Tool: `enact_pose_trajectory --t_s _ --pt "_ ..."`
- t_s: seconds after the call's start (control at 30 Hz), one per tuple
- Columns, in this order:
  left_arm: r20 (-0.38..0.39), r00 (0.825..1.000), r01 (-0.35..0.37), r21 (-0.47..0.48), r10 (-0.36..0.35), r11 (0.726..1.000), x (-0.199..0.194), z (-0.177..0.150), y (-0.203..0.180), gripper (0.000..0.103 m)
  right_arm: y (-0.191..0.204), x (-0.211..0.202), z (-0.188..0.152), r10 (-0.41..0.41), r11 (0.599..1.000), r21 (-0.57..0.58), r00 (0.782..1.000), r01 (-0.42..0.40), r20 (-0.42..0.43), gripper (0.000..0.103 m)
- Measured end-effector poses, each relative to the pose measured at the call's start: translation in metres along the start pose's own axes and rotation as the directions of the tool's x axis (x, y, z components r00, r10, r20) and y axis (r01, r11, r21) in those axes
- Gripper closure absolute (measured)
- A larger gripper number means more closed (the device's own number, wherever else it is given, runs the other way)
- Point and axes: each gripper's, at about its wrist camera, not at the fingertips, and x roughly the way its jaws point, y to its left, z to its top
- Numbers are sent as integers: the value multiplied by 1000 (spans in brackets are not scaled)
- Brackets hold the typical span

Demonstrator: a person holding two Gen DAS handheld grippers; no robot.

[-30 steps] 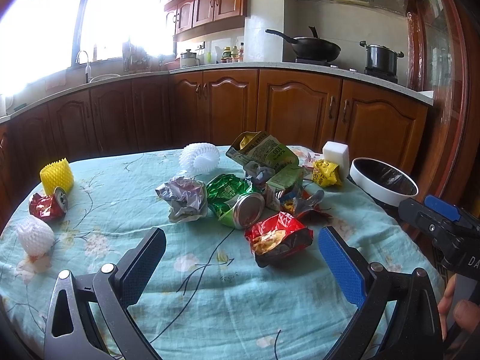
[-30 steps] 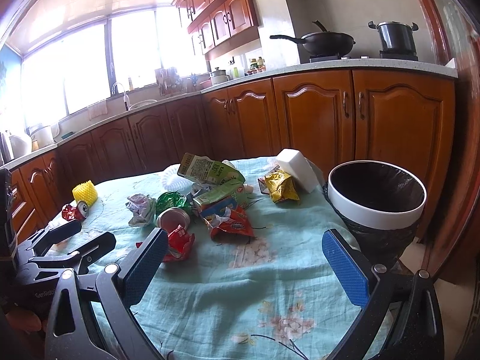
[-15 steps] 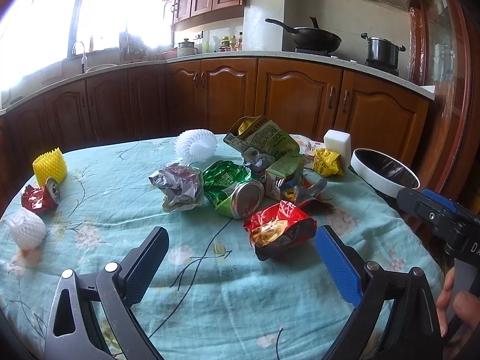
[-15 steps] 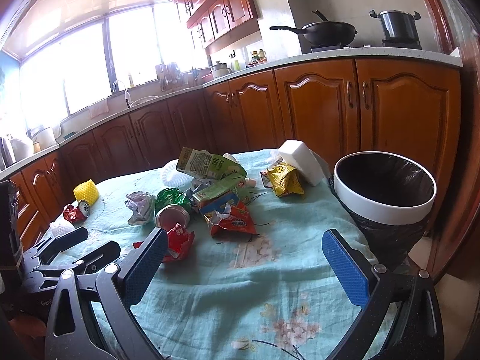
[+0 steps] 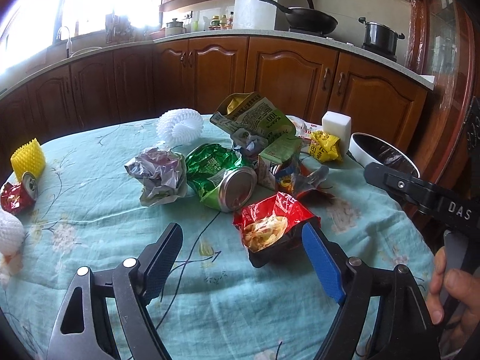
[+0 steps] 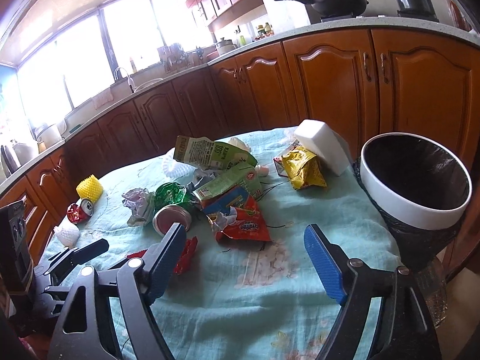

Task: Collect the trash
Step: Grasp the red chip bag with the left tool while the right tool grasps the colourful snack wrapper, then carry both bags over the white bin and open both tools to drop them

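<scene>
Both tongs have dropped closer to the tabletop (image 5: pixel 90 210) and their jaws are closing, nothing between them yet. The left tongs (image 5: pixel 241 244) now sit just short of the open red snack bag (image 5: pixel 279 216); the right tongs (image 6: pixel 244 243) face the red wrapper (image 6: pixel 249 228). The bin (image 6: pixel 414 180) waits at the table's edge, so first pickups look imminent.

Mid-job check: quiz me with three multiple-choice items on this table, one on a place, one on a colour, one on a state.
1. Where is the bin?
A. at the table's edge, near the white block
B. on the counter
C. under the window

2. What colour is the foam net beside the red can?
A. blue
B. yellow
C. black

3. What does the left tool hold?
A. the green can
B. the carton
C. nothing

Answers: 1 A, it stands just past the block. 2 B, plainly yellow. 3 C, its jaws are closing on nothing, the red bag just ahead.
</scene>
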Motion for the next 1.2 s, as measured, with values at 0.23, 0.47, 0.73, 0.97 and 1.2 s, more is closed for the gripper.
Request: enact_pose_trajectory --t_s 0.23,0.47,0.73,0.97,1.2 --pt "-53 998 22 30 -20 999 26 6 -2 33 -1 41 7 28 1000 7 995 -27 -99 42" --pt "-117 992 59 29 -55 998 54 12 -1 68 -12 69 8 25 999 28 986 -20 -167 64" --pt "-85 994 79 53 -74 995 53 15 -8 81 -20 58 9 36 999 27 989 -33 -144 102" --pt "-73 990 122 64 -117 990 48 23 -23 85 -47 26 9 30 996 82 994 -21 -105 103" --pt "-71 984 168 117 -161 979 53 37 -53 86 -82 -11 13 -23 991 132 999 29 -48 103"
